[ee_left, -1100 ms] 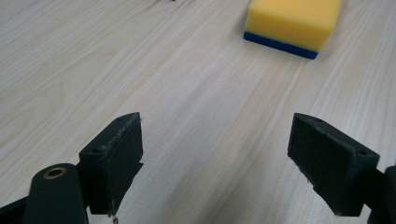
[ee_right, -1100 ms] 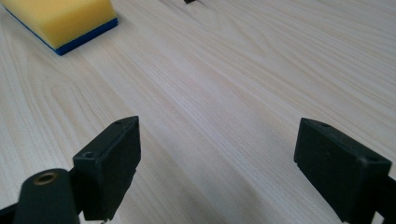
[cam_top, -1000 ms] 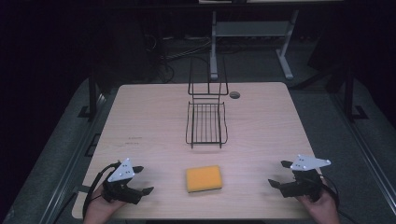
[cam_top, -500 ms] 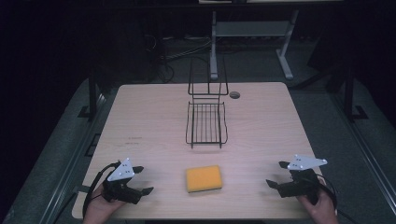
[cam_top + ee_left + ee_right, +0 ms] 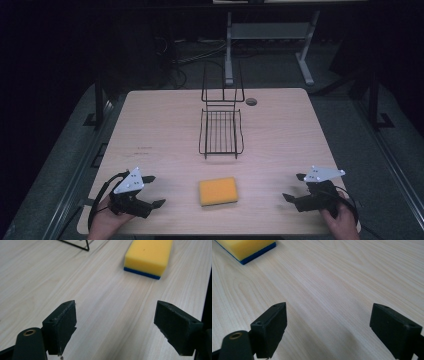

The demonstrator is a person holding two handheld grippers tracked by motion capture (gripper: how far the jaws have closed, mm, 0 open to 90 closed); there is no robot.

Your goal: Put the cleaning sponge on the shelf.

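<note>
A yellow sponge (image 5: 218, 191) with a blue underside lies flat on the wooden table (image 5: 280, 135) near its front edge, midway between my two grippers. Behind it stands a black wire rack (image 5: 221, 131) with an upright back. My left gripper (image 5: 153, 191) rests at the front left, open, its jaws wide apart over bare wood (image 5: 115, 322), the sponge (image 5: 148, 255) ahead and to the right. My right gripper (image 5: 295, 187) sits at the front right, open and empty (image 5: 328, 325), with a corner of the sponge (image 5: 245, 248) at the upper left.
A round cable hole (image 5: 251, 101) sits near the table's far edge right of the rack. Beyond the table a grey metal stand (image 5: 270, 35) and cables lie on the dark floor. Bare wood stretches on both sides of the rack.
The right gripper has slid slightly toward the front edge and left. The left gripper, sponge and rack stay as they were.
</note>
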